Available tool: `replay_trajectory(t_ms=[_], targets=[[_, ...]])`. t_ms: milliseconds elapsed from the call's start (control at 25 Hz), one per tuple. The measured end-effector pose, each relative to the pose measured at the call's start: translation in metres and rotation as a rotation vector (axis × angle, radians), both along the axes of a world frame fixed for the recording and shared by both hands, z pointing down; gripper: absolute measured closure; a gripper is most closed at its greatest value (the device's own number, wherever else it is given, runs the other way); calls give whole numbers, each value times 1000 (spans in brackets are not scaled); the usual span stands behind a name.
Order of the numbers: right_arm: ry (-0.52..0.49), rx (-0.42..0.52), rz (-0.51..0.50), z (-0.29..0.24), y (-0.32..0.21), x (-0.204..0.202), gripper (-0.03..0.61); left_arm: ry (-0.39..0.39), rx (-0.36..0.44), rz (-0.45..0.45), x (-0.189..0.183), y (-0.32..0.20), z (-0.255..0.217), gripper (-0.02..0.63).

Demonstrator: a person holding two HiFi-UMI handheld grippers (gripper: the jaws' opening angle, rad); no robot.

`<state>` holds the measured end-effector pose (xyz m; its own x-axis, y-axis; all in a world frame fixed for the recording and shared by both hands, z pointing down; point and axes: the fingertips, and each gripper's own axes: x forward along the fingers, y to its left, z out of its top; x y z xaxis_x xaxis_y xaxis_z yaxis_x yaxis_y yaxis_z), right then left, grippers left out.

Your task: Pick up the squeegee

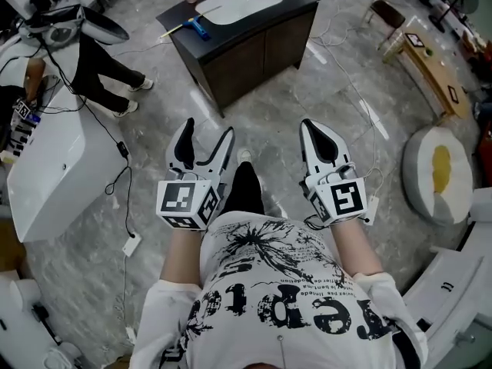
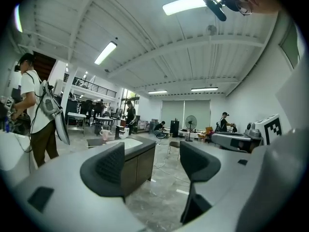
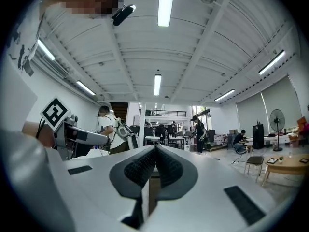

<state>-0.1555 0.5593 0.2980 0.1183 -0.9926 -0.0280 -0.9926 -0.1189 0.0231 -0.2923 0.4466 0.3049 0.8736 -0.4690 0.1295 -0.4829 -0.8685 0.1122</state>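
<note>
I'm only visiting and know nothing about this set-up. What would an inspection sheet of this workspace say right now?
Surface: dark cabinet with a white basin set in its top.
Job's things: blue-headed squeegee lies on the cabinet top beside the basin, untouched.
Clutter: a pinkish cup on the cabinet top.
Tongs: left tongs open, nothing between them; right tongs shut, empty; both well short of the cabinet.
Cables: black cable and white cables trail over the floor.
Surroundings: another person stands left of the cabinet; wooden table to the right.
</note>
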Motion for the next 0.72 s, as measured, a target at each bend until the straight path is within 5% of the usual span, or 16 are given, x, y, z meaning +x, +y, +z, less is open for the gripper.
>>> replay_trajectory(t_ms=[720], targets=[[82, -14, 17, -16, -366, 154, 565, -16, -32, -37, 155, -371, 10, 268]])
